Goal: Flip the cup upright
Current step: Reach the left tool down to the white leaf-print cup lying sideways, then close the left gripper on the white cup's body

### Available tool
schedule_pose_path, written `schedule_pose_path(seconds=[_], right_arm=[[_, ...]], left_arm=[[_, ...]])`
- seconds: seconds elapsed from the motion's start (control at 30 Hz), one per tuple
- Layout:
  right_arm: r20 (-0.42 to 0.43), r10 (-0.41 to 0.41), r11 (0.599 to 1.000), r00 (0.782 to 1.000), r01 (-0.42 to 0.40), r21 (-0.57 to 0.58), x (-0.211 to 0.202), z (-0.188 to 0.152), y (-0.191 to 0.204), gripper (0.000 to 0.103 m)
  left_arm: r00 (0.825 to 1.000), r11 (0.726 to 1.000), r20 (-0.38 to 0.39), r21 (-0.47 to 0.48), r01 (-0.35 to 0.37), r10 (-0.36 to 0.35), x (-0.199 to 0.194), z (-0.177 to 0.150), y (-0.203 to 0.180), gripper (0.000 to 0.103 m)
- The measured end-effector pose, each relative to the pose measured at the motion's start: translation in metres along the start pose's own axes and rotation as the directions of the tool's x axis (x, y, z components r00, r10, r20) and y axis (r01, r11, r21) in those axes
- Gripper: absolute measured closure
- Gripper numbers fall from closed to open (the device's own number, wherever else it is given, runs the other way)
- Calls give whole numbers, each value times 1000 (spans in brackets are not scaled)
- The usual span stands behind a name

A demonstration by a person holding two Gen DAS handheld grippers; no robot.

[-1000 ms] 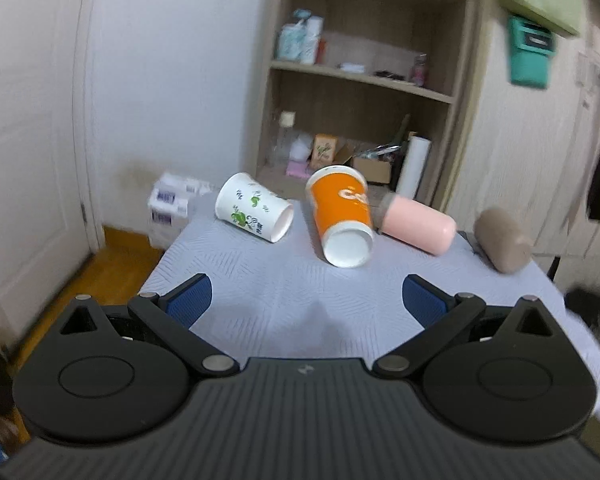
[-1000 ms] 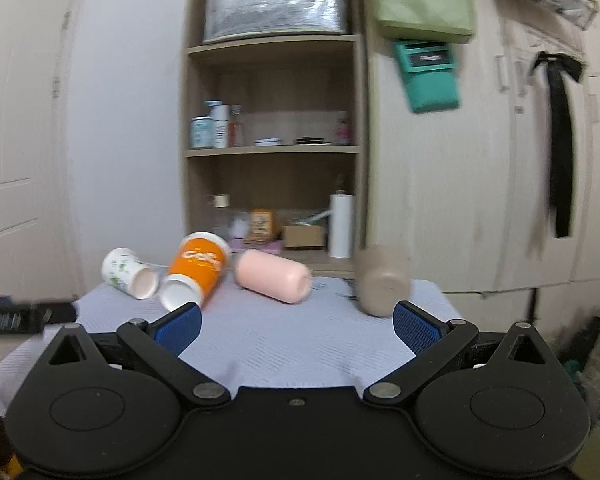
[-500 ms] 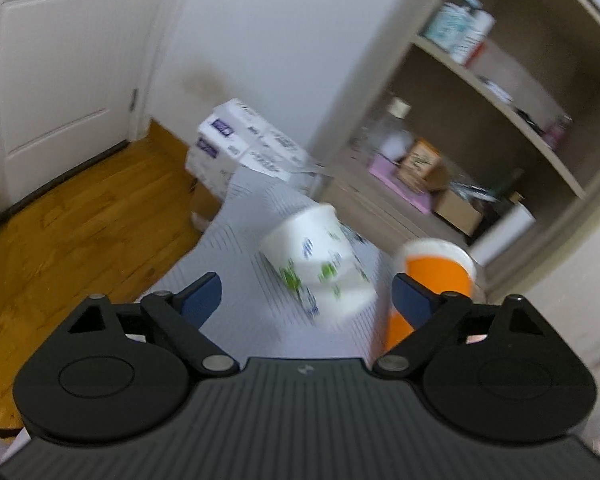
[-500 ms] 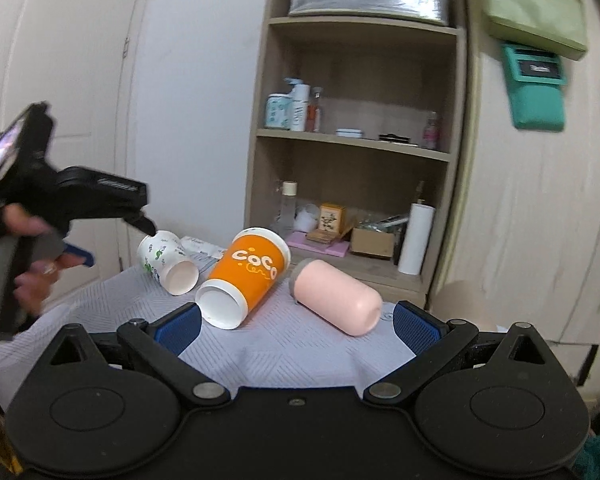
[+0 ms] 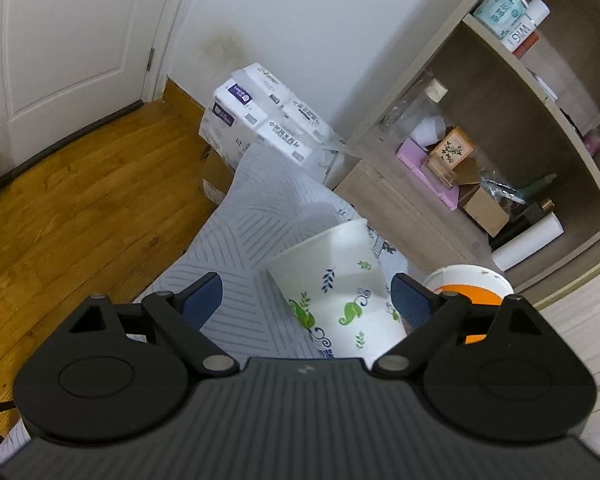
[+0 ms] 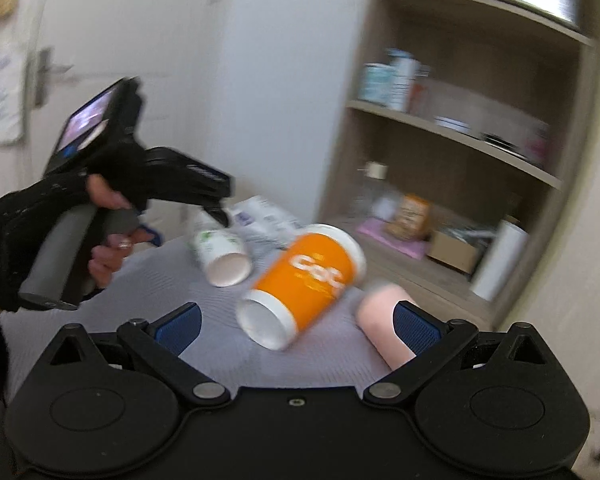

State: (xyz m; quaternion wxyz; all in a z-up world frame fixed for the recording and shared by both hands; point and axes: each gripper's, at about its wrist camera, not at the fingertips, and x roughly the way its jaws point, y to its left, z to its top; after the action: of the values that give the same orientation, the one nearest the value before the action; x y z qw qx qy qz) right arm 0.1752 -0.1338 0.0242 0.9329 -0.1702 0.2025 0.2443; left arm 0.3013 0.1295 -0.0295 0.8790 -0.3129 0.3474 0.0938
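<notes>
A white paper cup with green leaf print [image 5: 340,292] lies on its side on the grey patterned cloth [image 5: 252,232]. My left gripper [image 5: 304,300] is open, its jaws to either side of this cup, the right finger close to its wall. In the right wrist view the same cup [image 6: 220,256] lies under the left gripper's tip. An orange cup [image 6: 304,284] lies on its side between my right gripper's open jaws [image 6: 296,326], a little ahead of them. A pink cup [image 6: 384,324] lies by the right finger.
A wooden shelf unit [image 5: 496,128] with bottles and boxes stands behind the table. White tissue packs [image 5: 268,120] sit on the floor at the table's far corner. The orange cup's rim [image 5: 468,280] shows beside my left gripper's right finger. Wooden floor [image 5: 80,208] lies left.
My left gripper has moved forward and down over the white leaf-print cup, which now sits between its jaws. My right gripper has swung left and closer to the orange cup.
</notes>
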Motion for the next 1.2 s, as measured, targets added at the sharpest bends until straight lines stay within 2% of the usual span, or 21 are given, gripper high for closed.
schedule_pose_path(seconds=[0.23, 0.37, 0.43, 0.57, 1.0, 1.2], right_arm=[[-16, 96, 981, 995, -97, -169, 38, 26, 11, 0], [-31, 106, 972, 994, -110, -206, 50, 29, 14, 0], [-31, 110, 973, 993, -114, -203, 53, 29, 12, 0], [-39, 112, 974, 993, -117, -194, 57, 28, 11, 0], [-52, 116, 983, 992, -123, -138, 53, 24, 0, 0], [-70, 146, 984, 987, -153, -92, 49, 19, 0, 0]], left_arm=[[1000, 1000, -20, -14, 5, -5, 12, 2, -1, 11], [999, 999, -27, -36, 22, -23, 17, 3, 2, 12], [999, 998, -20, -47, 44, -45, 18, 2, 3, 17], [994, 993, -13, -51, 105, -106, 16, -1, 3, 39], [993, 993, 5, 33, 117, -117, -4, -10, 0, 42], [986, 985, -39, 55, 162, -160, -27, -26, 11, 42]])
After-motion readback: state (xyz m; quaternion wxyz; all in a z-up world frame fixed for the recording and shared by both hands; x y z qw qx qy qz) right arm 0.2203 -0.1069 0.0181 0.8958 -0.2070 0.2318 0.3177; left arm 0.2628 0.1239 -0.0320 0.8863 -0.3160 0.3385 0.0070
